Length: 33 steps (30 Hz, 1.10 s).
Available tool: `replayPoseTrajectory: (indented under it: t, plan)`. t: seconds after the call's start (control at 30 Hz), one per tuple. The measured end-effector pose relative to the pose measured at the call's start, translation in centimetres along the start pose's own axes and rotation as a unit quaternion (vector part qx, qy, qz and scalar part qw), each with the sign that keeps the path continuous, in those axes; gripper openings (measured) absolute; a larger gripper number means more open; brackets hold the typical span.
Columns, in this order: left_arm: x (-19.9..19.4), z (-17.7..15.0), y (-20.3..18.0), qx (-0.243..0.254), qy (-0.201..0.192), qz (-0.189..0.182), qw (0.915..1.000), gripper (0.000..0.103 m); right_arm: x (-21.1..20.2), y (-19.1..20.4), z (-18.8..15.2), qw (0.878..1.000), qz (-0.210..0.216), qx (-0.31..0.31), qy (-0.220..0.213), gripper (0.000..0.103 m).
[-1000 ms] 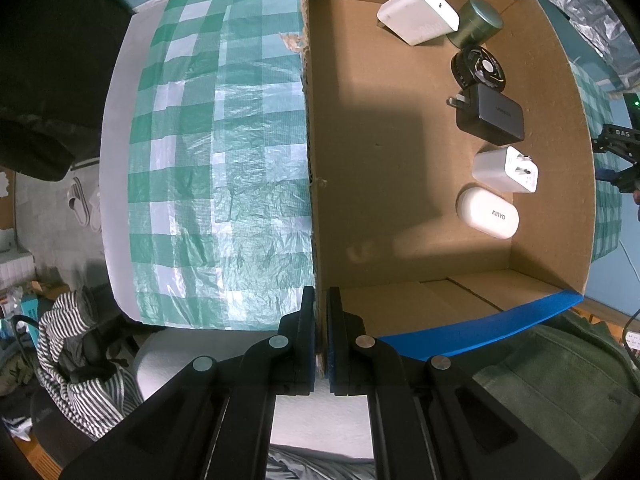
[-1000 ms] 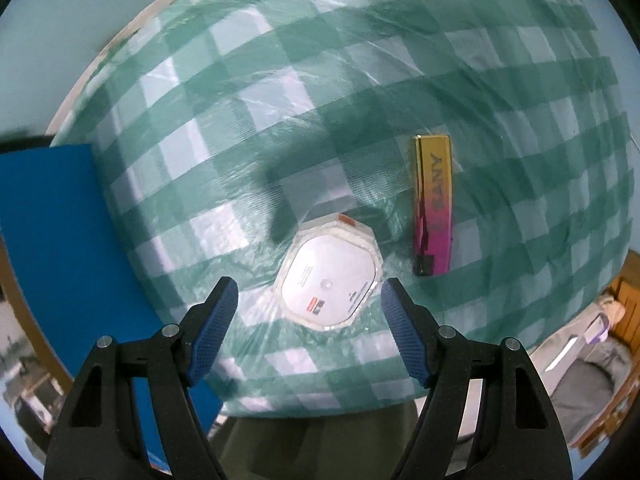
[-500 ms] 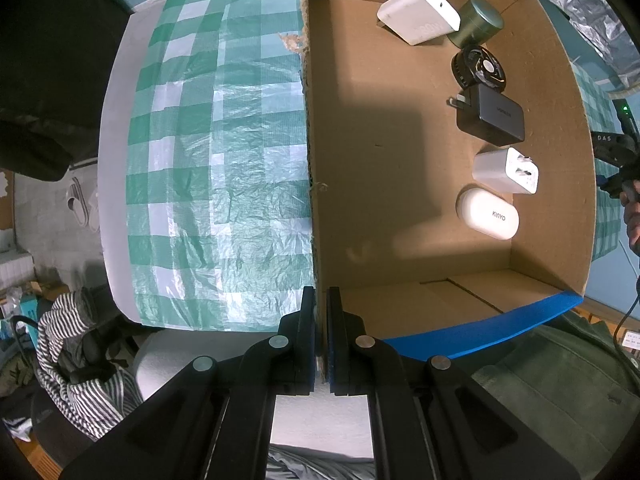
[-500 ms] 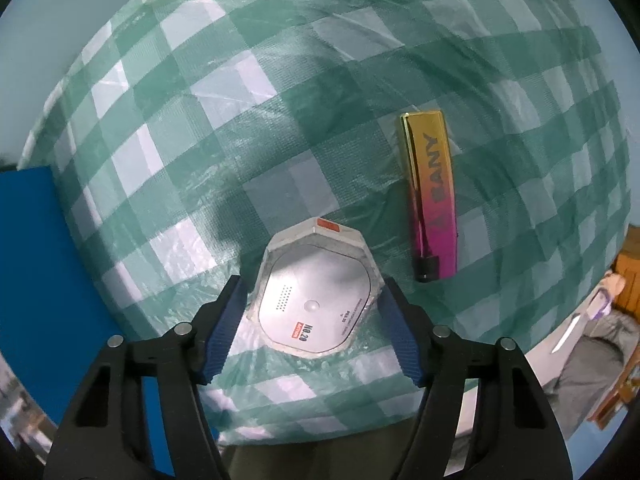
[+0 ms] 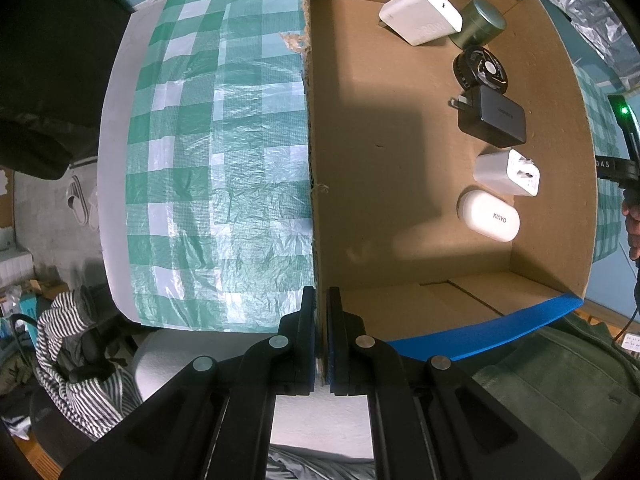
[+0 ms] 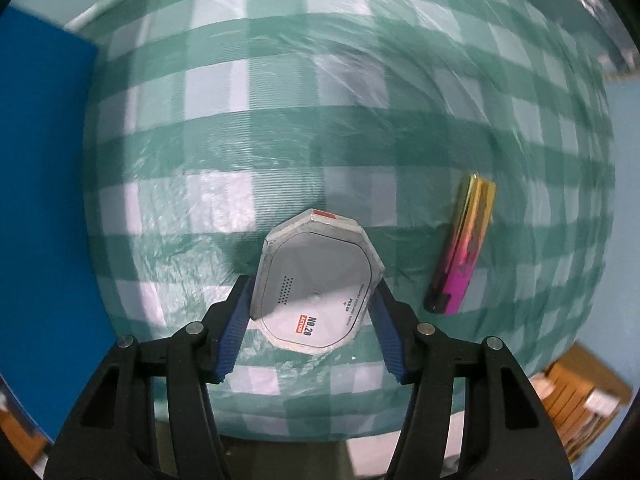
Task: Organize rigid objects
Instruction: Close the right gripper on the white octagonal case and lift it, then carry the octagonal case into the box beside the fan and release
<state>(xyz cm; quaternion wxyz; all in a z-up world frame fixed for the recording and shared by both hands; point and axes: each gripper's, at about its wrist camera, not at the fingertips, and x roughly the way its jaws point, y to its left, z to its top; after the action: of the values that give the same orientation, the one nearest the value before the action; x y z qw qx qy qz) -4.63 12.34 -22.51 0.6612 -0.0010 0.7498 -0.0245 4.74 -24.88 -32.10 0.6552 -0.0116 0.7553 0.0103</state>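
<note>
On the green checked cloth (image 6: 280,120) lies a grey octagonal device (image 6: 320,264) with an orange label. My right gripper (image 6: 312,292) points down over it. Its jaws are closing, the device is between them and the blue pads (image 6: 236,320) meet its two sides. An iridescent gold-to-pink lighter (image 6: 464,248) lies to the right of it, apart from the gripper. My left gripper (image 5: 321,320) is shut on the near end of the left wall of the cardboard box (image 5: 310,160).
Along the box's right side lie a white power bank (image 5: 420,12), a green tin (image 5: 482,22), a black round fan (image 5: 480,68), a black charger (image 5: 494,120), a white charger (image 5: 506,172) and a white case (image 5: 488,216). The box's blue outside (image 6: 40,200) stands left of the device.
My right gripper came down over the octagonal device, rolled, and narrowed from well apart to against its sides. The left gripper and the box have not moved.
</note>
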Motion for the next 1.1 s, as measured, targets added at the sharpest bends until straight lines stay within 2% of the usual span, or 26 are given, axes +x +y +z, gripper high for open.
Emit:
replayPoseTrajectory:
  t: [0.27,0.67,1.1]
  plan:
    - [0.0,0.0,0.1,0.001,0.000,0.000,1.0000,0.004,-1.2,3.2,-1.3,0.998,-0.012,-0.057,-0.007,0.058]
    - [0.0,0.0,0.1,0.001,-0.001,0.001,1.0000,0.004,-6.5,6.8,-1.7,0.990,-0.015,-0.135,-0.036,0.058]
    - [-0.2,0.2,0.0,0.001,-0.001,0.001,1.0000,0.004,-12.3,7.5,-0.9,0.979,-0.017,-0.193,-0.063,0.058]
